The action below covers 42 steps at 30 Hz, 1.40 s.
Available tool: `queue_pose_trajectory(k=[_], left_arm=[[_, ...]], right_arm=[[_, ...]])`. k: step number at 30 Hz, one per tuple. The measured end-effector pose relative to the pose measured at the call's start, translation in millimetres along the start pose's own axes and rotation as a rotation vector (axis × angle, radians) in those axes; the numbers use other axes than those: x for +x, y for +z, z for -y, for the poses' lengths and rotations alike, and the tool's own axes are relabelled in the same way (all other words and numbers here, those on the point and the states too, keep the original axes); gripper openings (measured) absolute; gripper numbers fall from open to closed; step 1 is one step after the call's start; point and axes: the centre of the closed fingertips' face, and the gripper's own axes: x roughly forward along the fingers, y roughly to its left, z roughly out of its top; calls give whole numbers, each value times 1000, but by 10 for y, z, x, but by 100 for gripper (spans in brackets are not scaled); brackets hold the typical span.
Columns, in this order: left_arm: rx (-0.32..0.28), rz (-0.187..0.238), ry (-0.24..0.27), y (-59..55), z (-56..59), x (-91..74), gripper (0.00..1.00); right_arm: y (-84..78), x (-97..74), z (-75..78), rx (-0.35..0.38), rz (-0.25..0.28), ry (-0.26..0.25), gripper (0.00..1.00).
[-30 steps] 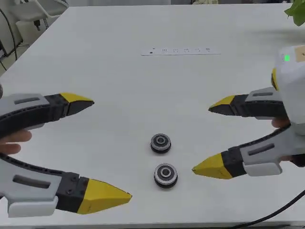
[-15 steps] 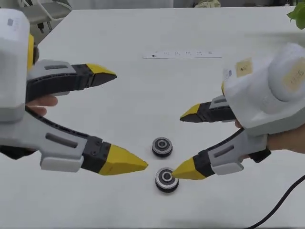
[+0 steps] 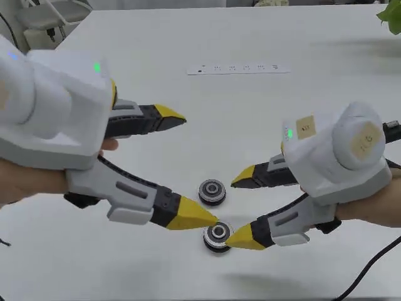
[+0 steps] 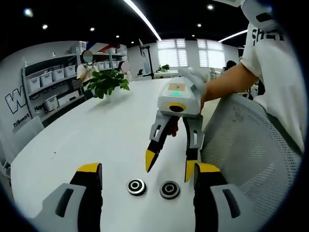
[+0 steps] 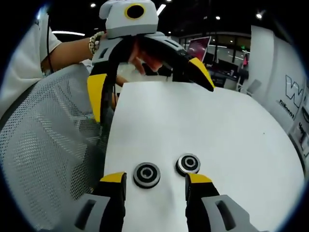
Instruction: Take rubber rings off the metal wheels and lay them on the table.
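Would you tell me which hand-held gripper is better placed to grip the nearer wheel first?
Probably the left hand-held gripper: it is open, its lower jaw tip is beside the nearer wheel, which lies between its jaws in its own view. The right hand-held gripper, also open, is nearly as close.

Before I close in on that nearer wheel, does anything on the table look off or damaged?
Nothing stands out. The nearer wheel and the farther wheel lie flat and apart on the table, each with its black ring on and looking intact. The left tongs and right tongs are open, with tips flanking the nearer wheel.
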Motion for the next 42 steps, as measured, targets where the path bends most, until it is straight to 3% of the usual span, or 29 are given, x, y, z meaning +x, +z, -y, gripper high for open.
queue_pose_trajectory(k=[4,10,20,24,36,41,42], left_arm=[[-15,8,16,-142,-8,93,71],[-22,14,-1,-292,123,184,62],[-27,-59,-57,-546,278,325,50],[-36,-48,-70,-558,321,362,44],[-12,-91,-115,-707,438,467,19],[-5,-116,-119,-796,451,486,16],[-12,-101,-123,-769,457,486,14]], right_arm=[[-78,38,-39,21,-5,19,41],[-151,92,-52,68,3,32,37],[-219,186,-114,161,21,57,30],[-250,213,-161,131,3,65,27],[-247,228,-149,88,-2,48,21],[-241,221,-145,88,4,46,20],[-241,221,-147,85,3,46,20]])
